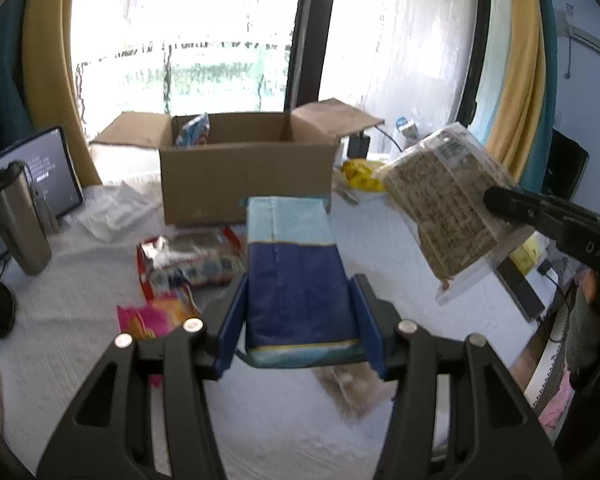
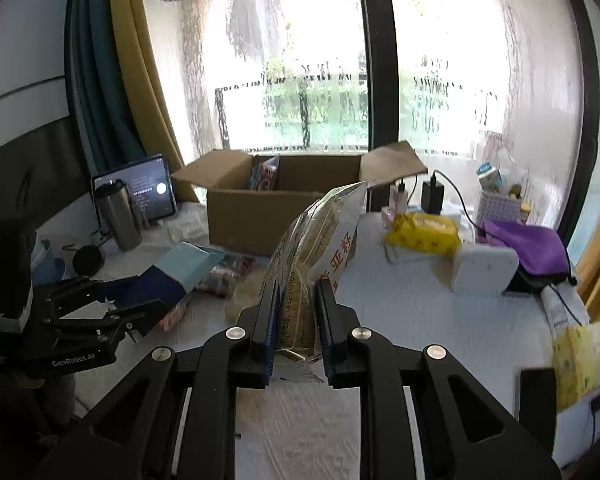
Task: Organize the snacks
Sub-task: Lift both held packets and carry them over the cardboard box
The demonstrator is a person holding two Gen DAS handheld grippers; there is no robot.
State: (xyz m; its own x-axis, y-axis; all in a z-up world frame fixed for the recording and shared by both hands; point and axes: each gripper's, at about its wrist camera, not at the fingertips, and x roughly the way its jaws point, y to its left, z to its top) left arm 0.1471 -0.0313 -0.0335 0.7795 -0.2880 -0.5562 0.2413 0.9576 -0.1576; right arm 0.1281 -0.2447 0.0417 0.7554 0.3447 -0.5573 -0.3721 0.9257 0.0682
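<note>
Big wet windows with yellow and blue curtains stand behind a white surface (image 2: pixel 400 300) that is full of things. An open cardboard box (image 1: pixel 244 184) sits near the far edge, in front of the glass, with its flaps folded out so snacks can drop in from the top. One bright packet (image 1: pixel 194 132) already stands up inside it. The left gripper (image 1: pixel 300 320) holds a blue pack (image 1: pixel 296 272) by its two long sides, with the jaws about half way apart because the pack is wide. The pack is up off the surface and points at the box. The right gripper (image 2: pixel 298 320) is squeezed almost shut on the thin bottom edge of a clear bag of seed bars (image 2: pixel 316 240), so the bag stands up and tips toward the box. Both snacks look like they are on their way to the box. More snacks wait just in front of the box: a red packet (image 1: pixel 188 256) and a pink packet (image 1: pixel 156 316) lie flat on the surface. A metal cup (image 1: pixel 16 220) and a tablet (image 1: pixel 48 168) stand at the left edge, out of the way. A yellow pack (image 2: pixel 424 232), a white basket (image 2: pixel 500 200) and a purple cloth (image 2: pixel 532 244) are toward the right edge, likely not part of the job.
</note>
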